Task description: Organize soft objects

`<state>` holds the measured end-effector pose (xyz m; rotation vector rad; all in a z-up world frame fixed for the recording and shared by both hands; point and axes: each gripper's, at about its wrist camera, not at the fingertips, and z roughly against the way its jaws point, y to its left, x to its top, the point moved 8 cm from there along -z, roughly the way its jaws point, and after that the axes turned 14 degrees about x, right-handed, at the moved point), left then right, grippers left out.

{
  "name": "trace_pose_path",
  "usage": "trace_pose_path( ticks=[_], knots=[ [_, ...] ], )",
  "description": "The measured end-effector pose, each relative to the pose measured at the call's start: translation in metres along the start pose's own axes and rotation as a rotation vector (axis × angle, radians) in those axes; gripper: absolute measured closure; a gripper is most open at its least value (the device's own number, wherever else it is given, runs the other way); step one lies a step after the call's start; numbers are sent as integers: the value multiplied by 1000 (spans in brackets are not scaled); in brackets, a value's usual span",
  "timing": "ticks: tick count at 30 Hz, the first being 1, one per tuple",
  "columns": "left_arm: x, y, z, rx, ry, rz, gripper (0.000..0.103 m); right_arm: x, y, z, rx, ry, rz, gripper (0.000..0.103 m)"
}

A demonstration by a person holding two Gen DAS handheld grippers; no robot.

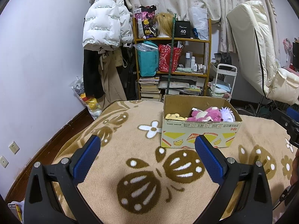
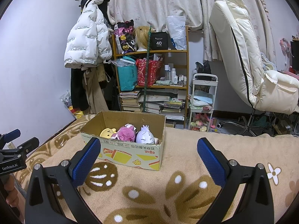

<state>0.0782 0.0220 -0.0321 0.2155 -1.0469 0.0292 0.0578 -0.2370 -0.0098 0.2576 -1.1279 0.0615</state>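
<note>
Beige blanket (image 1: pixel 115 168) with brown leaf shapes and white flowers covers the bed in front of me, and beyond its far edge I see a wooden shelf (image 2: pixel 151 85) stacked with bags, bottles and books, a white puffer jacket (image 1: pixel 104 24) hanging to its left, and a cream chair (image 2: pixel 248 71) off to the right.

On the blanket sits the cardboard box (image 1: pixel 198 134), open at the top, its long axis running roughly left to right across my left view and angled a little in the right view. Inside, side by side along that axis, I've got a yellow plush (image 2: pixel 108 132), a pink plush (image 2: pixel 125 133) and a white plush (image 2: pixel 145 137). Only their tops clear the box wall, so I can't make out their bodies or which way each one faces.

My left gripper (image 1: pixel 147 149) is spread wide with nothing between its blue pads (image 1: pixel 86 160), hanging over the blanket just short of the box. My right gripper (image 2: pixel 148 150) is likewise wide and empty, box off to its left side. At the left edge of the right view, the other gripper's black frame is cut off, with part of a hand (image 2: pixel 11 196) below it.
</note>
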Motion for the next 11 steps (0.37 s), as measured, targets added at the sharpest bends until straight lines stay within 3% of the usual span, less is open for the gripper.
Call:
trace_pose_path(
  ticks=[11],
  knots=[
    [0,0,0,0,2,-1,3,1,-1,0,1,2,0,0]
  ],
)
